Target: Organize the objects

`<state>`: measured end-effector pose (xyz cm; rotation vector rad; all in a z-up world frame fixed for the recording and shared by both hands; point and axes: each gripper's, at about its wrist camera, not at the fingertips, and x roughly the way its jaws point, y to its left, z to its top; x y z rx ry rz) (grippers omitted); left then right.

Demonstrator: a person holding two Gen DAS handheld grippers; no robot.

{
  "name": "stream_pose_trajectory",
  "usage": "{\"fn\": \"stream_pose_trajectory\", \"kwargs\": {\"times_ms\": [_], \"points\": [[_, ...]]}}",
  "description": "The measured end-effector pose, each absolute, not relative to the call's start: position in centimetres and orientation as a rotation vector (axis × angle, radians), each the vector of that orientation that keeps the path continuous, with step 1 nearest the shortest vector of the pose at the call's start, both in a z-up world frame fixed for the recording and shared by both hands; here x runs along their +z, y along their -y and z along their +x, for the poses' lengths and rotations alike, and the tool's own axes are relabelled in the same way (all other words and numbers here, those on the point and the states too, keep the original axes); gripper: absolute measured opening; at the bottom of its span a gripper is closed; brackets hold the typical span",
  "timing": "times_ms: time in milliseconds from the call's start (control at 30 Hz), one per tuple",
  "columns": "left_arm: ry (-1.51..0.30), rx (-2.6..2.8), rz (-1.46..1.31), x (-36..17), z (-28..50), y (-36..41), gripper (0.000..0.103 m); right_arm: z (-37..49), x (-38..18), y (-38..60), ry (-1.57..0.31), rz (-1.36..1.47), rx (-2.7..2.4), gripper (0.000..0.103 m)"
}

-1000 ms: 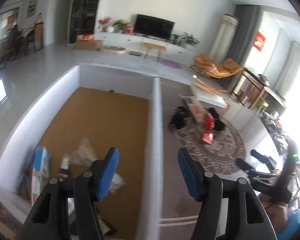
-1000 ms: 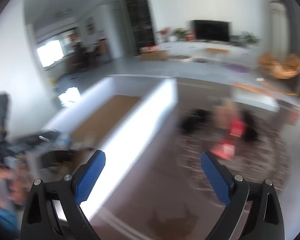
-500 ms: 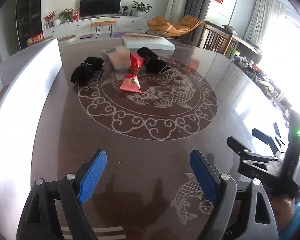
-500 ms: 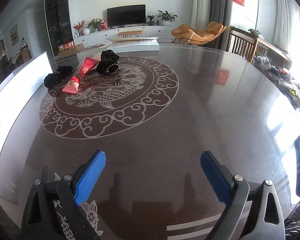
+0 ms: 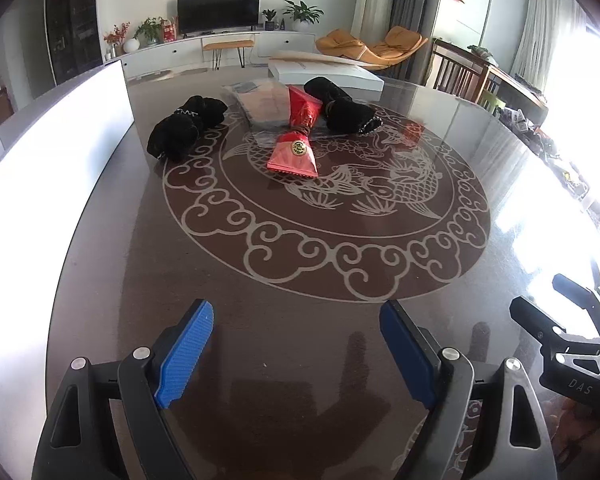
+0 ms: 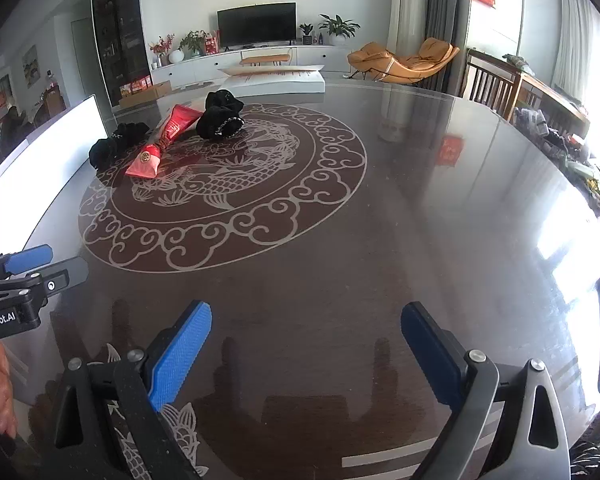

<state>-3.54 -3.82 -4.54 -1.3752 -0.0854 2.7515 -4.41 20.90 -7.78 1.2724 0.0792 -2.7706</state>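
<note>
Right now we hold the left gripper (image 5: 296, 348) low over the near edge of the table (image 5: 300, 264), its 2 blue-padded fingers (image 5: 186, 354) spread wide with nothing between them. Our right gripper (image 6: 306, 350) hovers beside it in the same way, its fingers apart and nothing held; in the left wrist view it also shows at the right edge. Under both lies a dark, glossy brown tabletop that mirrors the grippers and the window glare, inlaid with a pale ring of cloud scrolls around a fish design (image 5: 384, 184).

Well beyond both grippers, at the far side of that ring, sit the things to sort: a red packet (image 5: 294, 154) with a gold seal, a second red packet (image 5: 304, 110) just behind it, a black bundle (image 5: 186, 128) to the left, another black bundle (image 5: 346, 110) to the right, and a clear plastic bag (image 5: 262, 104) partly under the red ones. We see a white box wall (image 5: 56, 152) along the table's left edge and a flat white box (image 5: 324, 74) at the far rim.

Past the table the room holds a television (image 5: 218, 10) on a long white cabinet (image 5: 220, 50), potted plants (image 5: 302, 12), an orange lounge chair (image 5: 370, 46), grey curtains and a bright window at the right.
</note>
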Motion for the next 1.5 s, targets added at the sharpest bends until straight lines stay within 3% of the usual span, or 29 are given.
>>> {"fn": "stream_pose_trajectory", "kwargs": {"times_ms": [333, 633, 800, 933, 1033, 1167, 1267, 1300, 1500], "points": [[0.104, 2.77, -1.427, -5.5, -5.5, 5.7, 0.085, -4.8, -8.4, -21.2, -0.041, 1.311, -2.76, 0.096], [-0.02, 2.774, -1.43, -5.9, -6.6, 5.8, 0.086, -4.8, -8.3, -21.9, 0.025, 1.313, -2.76, 0.096], [0.003, 2.779, -1.466, -6.2, -6.9, 7.0, 0.103, -4.7, -8.2, -23.0, 0.103, 1.327, -2.757, 0.096], [0.001, 2.777, -1.464, -6.3, -7.0, 6.9, 0.103, -4.8, -7.3, -23.4, 0.176, 1.302, -2.782, 0.096], [0.006, 2.784, -1.463, -6.3, -7.0, 6.9, 0.103, -7.6, -6.2, -22.3, 0.213, 1.289, -2.728, 0.096], [0.007, 2.785, -1.463, -6.3, -7.0, 6.9, 0.103, -14.2, -4.6, -18.6, 0.083, 1.255, -2.668, 0.096], [0.007, 2.784, -1.463, -6.4, -7.0, 6.9, 0.103, -20.2, -4.0, -14.9, -0.063, 1.258, -2.595, 0.079], [0.006, 2.784, -1.463, -6.4, -7.0, 6.9, 0.103, -22.6, -4.1, -13.5, -0.102, 1.292, -2.553, 0.066], [0.005, 2.784, -1.463, -6.4, -7.1, 6.9, 0.103, -30.3, -6.4, -8.9, -0.092, 1.458, -2.386, 0.064]]}}
